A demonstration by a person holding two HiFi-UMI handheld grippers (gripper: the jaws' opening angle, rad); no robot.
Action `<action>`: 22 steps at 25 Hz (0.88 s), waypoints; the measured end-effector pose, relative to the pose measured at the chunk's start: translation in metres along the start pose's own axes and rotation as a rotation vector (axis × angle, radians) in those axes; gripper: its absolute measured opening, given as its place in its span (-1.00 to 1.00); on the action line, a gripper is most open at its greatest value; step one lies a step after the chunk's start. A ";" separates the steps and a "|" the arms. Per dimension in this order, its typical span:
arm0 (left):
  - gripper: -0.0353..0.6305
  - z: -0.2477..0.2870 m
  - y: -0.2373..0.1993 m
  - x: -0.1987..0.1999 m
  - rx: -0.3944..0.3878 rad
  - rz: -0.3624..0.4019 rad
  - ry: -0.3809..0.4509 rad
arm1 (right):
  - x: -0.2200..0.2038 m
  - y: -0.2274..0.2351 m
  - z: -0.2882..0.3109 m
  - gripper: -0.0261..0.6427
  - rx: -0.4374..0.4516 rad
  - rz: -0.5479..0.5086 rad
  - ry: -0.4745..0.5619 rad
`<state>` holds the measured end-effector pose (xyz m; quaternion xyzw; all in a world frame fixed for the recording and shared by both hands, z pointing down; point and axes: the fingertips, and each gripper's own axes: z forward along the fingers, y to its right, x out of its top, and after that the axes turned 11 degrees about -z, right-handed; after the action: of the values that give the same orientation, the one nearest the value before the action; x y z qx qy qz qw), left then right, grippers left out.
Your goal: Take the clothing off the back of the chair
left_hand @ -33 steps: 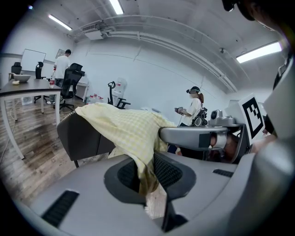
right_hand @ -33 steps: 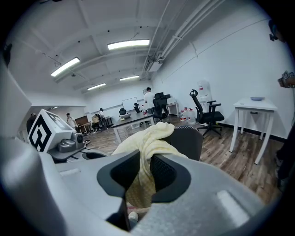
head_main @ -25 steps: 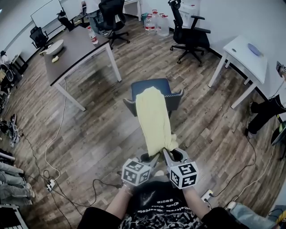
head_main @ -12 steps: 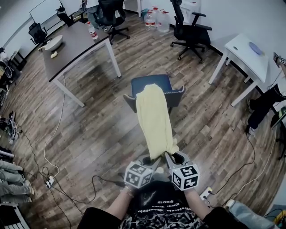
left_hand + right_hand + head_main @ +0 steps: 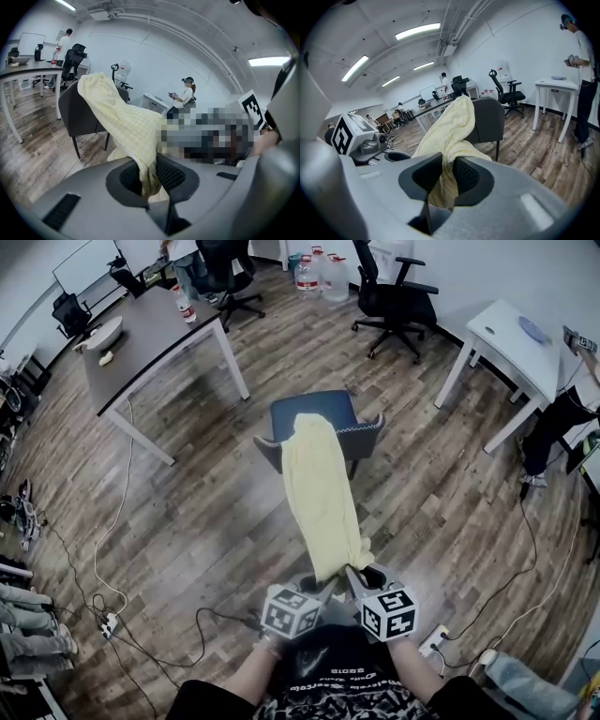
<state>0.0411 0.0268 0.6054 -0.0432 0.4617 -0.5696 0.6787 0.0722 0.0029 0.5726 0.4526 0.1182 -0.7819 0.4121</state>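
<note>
A pale yellow garment stretches from the back of a dark grey chair down towards me. Its far end still lies over the chair's backrest. My left gripper is shut on the garment's near end, the cloth pinched between its pads. Close beside it, my right gripper is shut on the same end, with cloth bunched between its jaws. In the right gripper view the garment drapes over the chair.
A dark table stands at the back left, a white table at the right. Black office chairs and water bottles line the far wall. Cables trail across the wood floor at the left. A person stands in the background.
Both grippers have sunk a little and come towards me with the garment's end. The garment still lies over the chair's back.
</note>
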 end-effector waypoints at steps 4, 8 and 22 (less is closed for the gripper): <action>-0.71 0.002 -0.001 -0.006 -0.001 -0.013 -0.004 | -0.006 0.000 0.001 -0.71 0.007 -0.008 -0.011; -0.71 0.000 -0.007 -0.011 -0.008 -0.010 -0.029 | -0.011 -0.005 0.007 -0.71 0.010 -0.020 -0.032; -0.71 -0.027 0.005 -0.032 -0.030 0.112 -0.046 | -0.018 -0.035 -0.011 -0.71 -0.070 -0.022 -0.011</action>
<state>0.0287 0.0671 0.6051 -0.0404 0.4564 -0.5225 0.7191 0.0578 0.0409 0.5744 0.4323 0.1481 -0.7842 0.4198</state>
